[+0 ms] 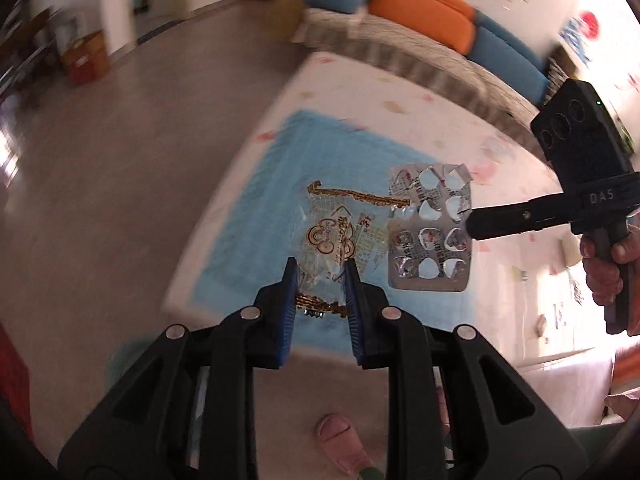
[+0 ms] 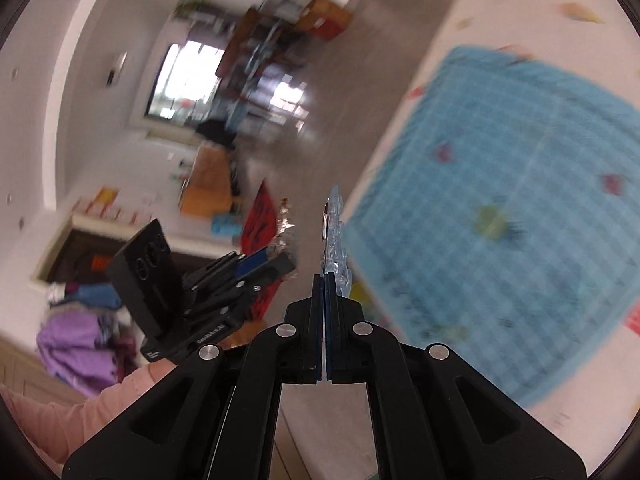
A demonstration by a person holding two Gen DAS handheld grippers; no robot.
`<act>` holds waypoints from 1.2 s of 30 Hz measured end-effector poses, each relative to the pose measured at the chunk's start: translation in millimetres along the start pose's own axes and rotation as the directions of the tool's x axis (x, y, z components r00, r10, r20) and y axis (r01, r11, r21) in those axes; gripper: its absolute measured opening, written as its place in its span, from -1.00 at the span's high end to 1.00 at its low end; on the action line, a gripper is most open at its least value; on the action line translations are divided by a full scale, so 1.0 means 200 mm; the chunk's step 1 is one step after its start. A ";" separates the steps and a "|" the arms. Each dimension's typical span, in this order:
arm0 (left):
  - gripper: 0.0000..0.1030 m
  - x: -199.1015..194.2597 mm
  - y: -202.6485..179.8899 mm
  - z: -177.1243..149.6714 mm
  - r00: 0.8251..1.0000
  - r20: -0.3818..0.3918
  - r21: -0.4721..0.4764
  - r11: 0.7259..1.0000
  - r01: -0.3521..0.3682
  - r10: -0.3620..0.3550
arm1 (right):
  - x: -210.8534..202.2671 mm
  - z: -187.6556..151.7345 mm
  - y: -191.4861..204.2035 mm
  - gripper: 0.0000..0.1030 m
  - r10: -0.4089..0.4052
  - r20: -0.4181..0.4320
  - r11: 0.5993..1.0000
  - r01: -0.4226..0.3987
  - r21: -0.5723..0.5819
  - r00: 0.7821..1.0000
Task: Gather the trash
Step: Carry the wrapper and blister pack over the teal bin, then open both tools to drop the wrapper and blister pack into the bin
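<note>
My left gripper (image 1: 320, 268) is shut on a crumpled clear wrapper (image 1: 332, 236) with gold-brown print, held in the air over the blue mat (image 1: 248, 208). To its right, my right gripper (image 1: 468, 220) pinches the edge of a silver blister pack (image 1: 430, 236) with emptied pockets. In the right wrist view the right gripper (image 2: 325, 280) is shut on the blister pack (image 2: 334, 232), seen edge-on. There the left gripper (image 2: 280, 262) sits just to the left with the wrapper (image 2: 285, 226) sticking out of it. Both views are motion-blurred.
The blue mat (image 2: 500, 200) lies on a white patterned table (image 1: 360, 92), with small bits of litter (image 2: 490, 220) on it. Behind stands a sofa (image 1: 420, 12) with orange and blue cushions. Boxes (image 1: 84, 60) and purple clothes (image 2: 76, 344) sit on the floor. A pink slipper (image 1: 340, 440) is below.
</note>
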State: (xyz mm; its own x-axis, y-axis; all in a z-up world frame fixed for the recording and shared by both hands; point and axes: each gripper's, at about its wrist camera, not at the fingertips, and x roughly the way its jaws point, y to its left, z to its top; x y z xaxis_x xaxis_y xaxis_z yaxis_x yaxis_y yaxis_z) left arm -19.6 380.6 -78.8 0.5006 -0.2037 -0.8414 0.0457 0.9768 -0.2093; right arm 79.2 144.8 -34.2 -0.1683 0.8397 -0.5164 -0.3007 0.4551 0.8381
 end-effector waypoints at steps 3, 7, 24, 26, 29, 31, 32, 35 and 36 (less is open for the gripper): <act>0.60 -0.11 0.31 -0.19 0.997 -0.014 -0.110 0.991 -0.074 0.073 | 0.36 0.04 0.16 0.98 0.041 -0.110 0.998 -0.046 -0.045 0.993; 0.60 -0.14 0.65 -0.46 0.987 -0.076 -0.248 0.956 -0.159 0.145 | 0.83 0.03 0.29 0.98 0.046 -0.250 0.995 -0.066 -0.072 0.967; -0.04 0.15 1.07 -0.90 0.951 -0.237 -0.392 0.875 -0.282 0.201 | 1.62 -0.12 0.23 -0.12 -0.171 -0.432 0.983 0.121 -0.141 0.886; -0.04 0.13 1.08 -0.86 0.949 -0.230 -0.383 0.877 -0.290 0.214 | 1.58 -0.09 0.23 -0.12 -0.161 -0.421 0.984 0.114 -0.135 0.893; -0.05 0.06 1.06 -0.83 0.949 -0.212 -0.359 0.885 -0.297 0.232 | 1.51 -0.06 0.23 -0.13 -0.145 -0.392 0.986 0.102 -0.129 0.909; -0.07 0.03 1.00 -0.77 0.953 -0.185 -0.335 0.897 -0.290 0.239 | 1.41 -0.04 0.23 -0.14 -0.121 -0.364 0.989 0.083 -0.118 0.923; -0.08 0.00 0.96 -0.73 0.955 -0.170 -0.320 0.903 -0.288 0.244 | 1.34 -0.02 0.24 -0.16 -0.102 -0.342 0.992 0.068 -0.111 0.934; -0.12 -0.07 0.80 -0.57 0.961 -0.123 -0.269 0.924 -0.272 0.248 | 1.13 0.01 0.28 -0.17 -0.057 -0.271 0.995 0.033 -0.092 0.961; -0.13 -0.09 0.75 -0.53 0.964 -0.107 -0.259 0.930 -0.262 0.242 | 1.04 0.01 0.28 -0.17 -0.053 -0.247 0.995 0.030 -0.096 0.967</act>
State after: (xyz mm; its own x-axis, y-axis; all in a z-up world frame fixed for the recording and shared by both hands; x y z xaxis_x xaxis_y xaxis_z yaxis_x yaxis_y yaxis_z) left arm -113.2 523.2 -148.2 0.4015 0.0324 -0.9153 -0.3125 0.9442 -0.1036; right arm 29.6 346.2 -94.2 -0.3791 0.7150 -0.5874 -0.3945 0.4494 0.8015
